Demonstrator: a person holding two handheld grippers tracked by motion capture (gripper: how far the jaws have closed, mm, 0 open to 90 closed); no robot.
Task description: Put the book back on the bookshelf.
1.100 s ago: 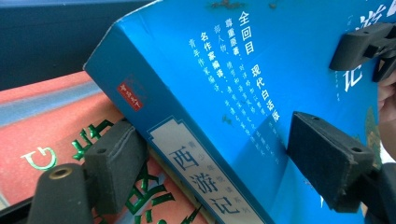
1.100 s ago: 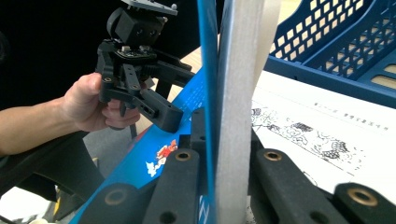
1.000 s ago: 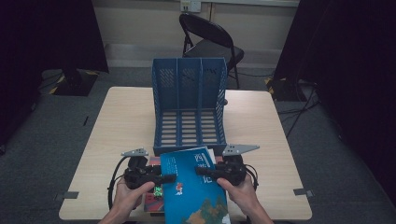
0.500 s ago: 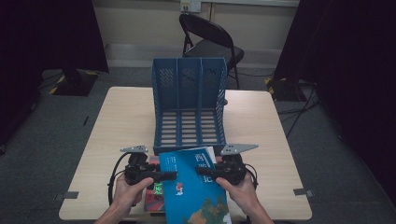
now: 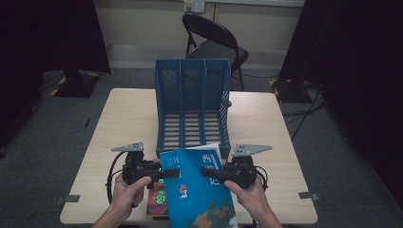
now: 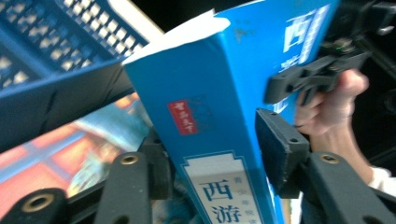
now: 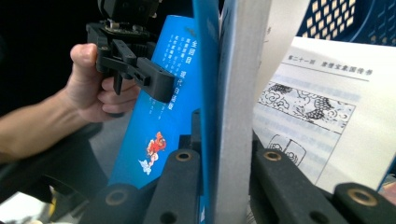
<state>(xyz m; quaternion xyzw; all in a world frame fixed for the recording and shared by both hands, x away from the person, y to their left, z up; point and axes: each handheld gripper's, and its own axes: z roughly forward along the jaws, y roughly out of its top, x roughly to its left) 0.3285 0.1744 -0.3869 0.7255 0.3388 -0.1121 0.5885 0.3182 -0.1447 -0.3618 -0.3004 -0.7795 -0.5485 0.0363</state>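
A thick blue book (image 5: 197,190) hangs tilted over the table's near edge between both grippers. My left gripper (image 5: 168,171) holds its spine side. In the left gripper view the labelled spine (image 6: 205,140) fills the gap of my left gripper (image 6: 219,158). Its jaws have just been closing and both pads now press on the covers. My right gripper (image 5: 209,172) is shut on the opposite edge. In the right gripper view, my right gripper (image 7: 224,140) clamps the blue cover and the grey page block (image 7: 236,93). A loose page (image 7: 317,107) fans out to the right.
A blue three-slot file rack (image 5: 192,95) lies just beyond the book, open side up. A second book with a red and green cover (image 5: 157,197) lies on the table (image 5: 123,123) under the left gripper. A folding chair (image 5: 214,42) stands behind the table.
Both grippers have risen a little with the blue book. The left gripper's jaws have closed in onto the book's spine side.
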